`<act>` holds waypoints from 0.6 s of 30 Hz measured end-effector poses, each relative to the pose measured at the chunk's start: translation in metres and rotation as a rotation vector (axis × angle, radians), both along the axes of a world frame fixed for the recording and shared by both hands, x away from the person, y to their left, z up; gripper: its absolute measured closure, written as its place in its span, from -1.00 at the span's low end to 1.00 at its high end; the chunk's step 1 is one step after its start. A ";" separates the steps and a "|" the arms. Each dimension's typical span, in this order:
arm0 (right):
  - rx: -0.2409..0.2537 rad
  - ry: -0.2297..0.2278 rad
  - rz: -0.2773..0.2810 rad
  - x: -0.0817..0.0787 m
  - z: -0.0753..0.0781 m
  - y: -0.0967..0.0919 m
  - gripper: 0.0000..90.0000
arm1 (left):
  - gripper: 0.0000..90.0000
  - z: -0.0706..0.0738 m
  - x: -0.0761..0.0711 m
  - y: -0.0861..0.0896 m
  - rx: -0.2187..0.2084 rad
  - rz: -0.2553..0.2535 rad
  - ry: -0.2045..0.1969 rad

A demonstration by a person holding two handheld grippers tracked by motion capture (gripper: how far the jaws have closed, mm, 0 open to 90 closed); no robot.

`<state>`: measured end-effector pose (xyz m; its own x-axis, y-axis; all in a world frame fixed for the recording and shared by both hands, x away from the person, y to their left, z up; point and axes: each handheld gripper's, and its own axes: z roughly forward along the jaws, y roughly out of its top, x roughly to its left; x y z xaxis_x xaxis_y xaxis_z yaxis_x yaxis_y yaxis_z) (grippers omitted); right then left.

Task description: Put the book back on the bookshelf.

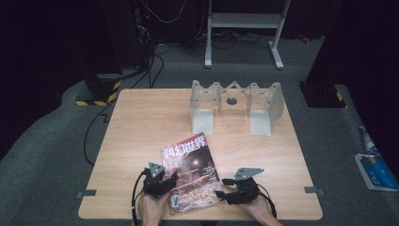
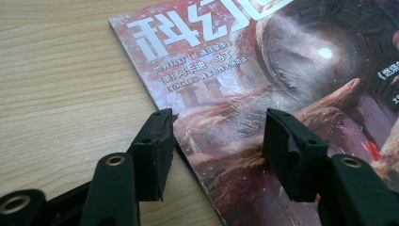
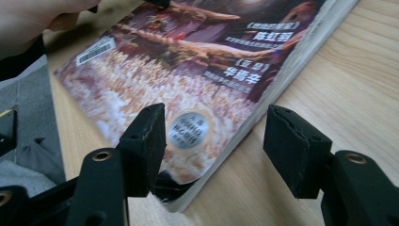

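A magazine (image 1: 190,172) with a reddish cover and white Chinese title lies flat on the wooden table (image 1: 141,127), near the front edge. My left gripper (image 1: 170,179) is at its left side. In the left gripper view the magazine (image 2: 244,70) has its spine edge between the open jaws of the left gripper (image 2: 221,141): one jaw over the wood, the other over the cover. My right gripper (image 1: 222,189) is at the lower right corner. In the right gripper view the open right gripper (image 3: 214,141) straddles the magazine's (image 3: 188,61) page edge, pads clear of it.
A grey folding rack (image 1: 235,106) with two feet stands at the back of the table. A blue packet (image 1: 376,172) lies on the floor at the right. A white frame (image 1: 244,21) and cables sit beyond the far edge. A hand (image 3: 33,19) shows at the magazine's far side.
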<state>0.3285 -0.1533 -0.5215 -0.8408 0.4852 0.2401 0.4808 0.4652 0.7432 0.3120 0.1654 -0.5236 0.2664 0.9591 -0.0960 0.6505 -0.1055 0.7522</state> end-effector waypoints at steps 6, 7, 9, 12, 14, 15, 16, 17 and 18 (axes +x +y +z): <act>-0.025 0.000 -0.046 0.004 -0.002 -0.007 -0.08 | -0.04 0.001 0.002 -0.007 -0.003 -0.016 0.005; -0.024 0.002 -0.053 0.005 -0.002 -0.009 -0.07 | -0.04 0.001 0.002 -0.008 0.000 -0.024 0.008; -0.028 -0.002 -0.067 0.006 -0.002 -0.011 -0.06 | -0.04 0.001 0.003 -0.012 -0.002 -0.029 0.010; -0.035 -0.009 -0.090 0.007 -0.002 -0.014 -0.02 | -0.04 0.001 0.005 -0.017 0.000 -0.038 0.010; -0.037 -0.016 -0.094 0.008 -0.002 -0.016 0.00 | -0.04 0.001 0.006 -0.020 0.002 -0.043 0.009; -0.041 -0.018 -0.098 0.008 -0.002 -0.016 0.00 | -0.04 0.001 0.006 -0.022 -0.001 -0.045 0.007; -0.042 -0.022 -0.100 0.009 -0.002 -0.018 0.01 | -0.04 0.001 0.007 -0.023 0.001 -0.047 0.007; -0.041 -0.021 -0.103 0.009 -0.002 -0.019 0.02 | -0.04 0.001 0.007 -0.024 0.003 -0.050 0.005; -0.041 -0.019 -0.108 0.009 -0.002 -0.020 0.03 | -0.04 0.001 0.007 -0.026 -0.003 -0.051 0.009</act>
<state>0.3379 -0.1734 -0.5236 -0.7874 0.5823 0.2025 0.5155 0.4418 0.7342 0.3193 0.1398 -0.5225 0.3141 0.9440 -0.1011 0.6512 -0.1367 0.7465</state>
